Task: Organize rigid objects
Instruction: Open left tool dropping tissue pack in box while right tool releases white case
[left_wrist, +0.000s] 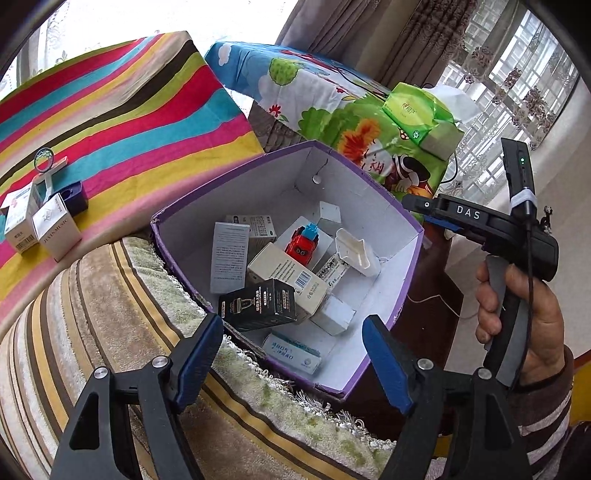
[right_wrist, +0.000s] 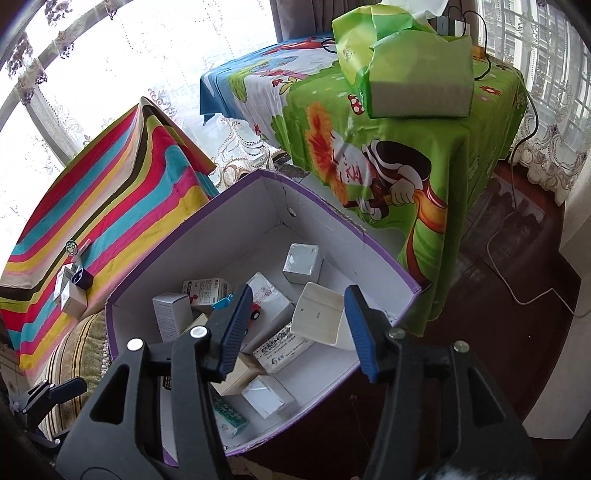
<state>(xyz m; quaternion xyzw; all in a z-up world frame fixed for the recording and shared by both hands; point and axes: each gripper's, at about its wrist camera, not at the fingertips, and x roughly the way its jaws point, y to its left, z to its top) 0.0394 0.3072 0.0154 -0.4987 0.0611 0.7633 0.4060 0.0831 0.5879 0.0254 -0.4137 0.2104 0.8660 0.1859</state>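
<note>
A purple-rimmed white cardboard box (left_wrist: 400, 295) (right_wrist: 380, 258) sits beside a striped cushion. It holds several small cartons, a black carton (left_wrist: 258, 304), a red toy car (left_wrist: 303, 245) and a white plastic holder (left_wrist: 356, 253) (right_wrist: 317, 319). My left gripper (left_wrist: 293, 360) is open and empty above the box's near edge. My right gripper (right_wrist: 295, 332) is open and empty above the box, over the white holder. On the striped cloth (left_wrist: 122, 122) lie two white cartons (left_wrist: 55, 225), a dark blue block (left_wrist: 72, 197) and a ring (left_wrist: 44, 158).
A table with a cartoon cloth (right_wrist: 424, 166) carries a green tissue pack (right_wrist: 413, 74) and cables. The striped cushion (left_wrist: 110, 332) lies left of the box. Dark wooden floor (right_wrist: 517, 277) with a white cable is at the right. Curtains hang behind.
</note>
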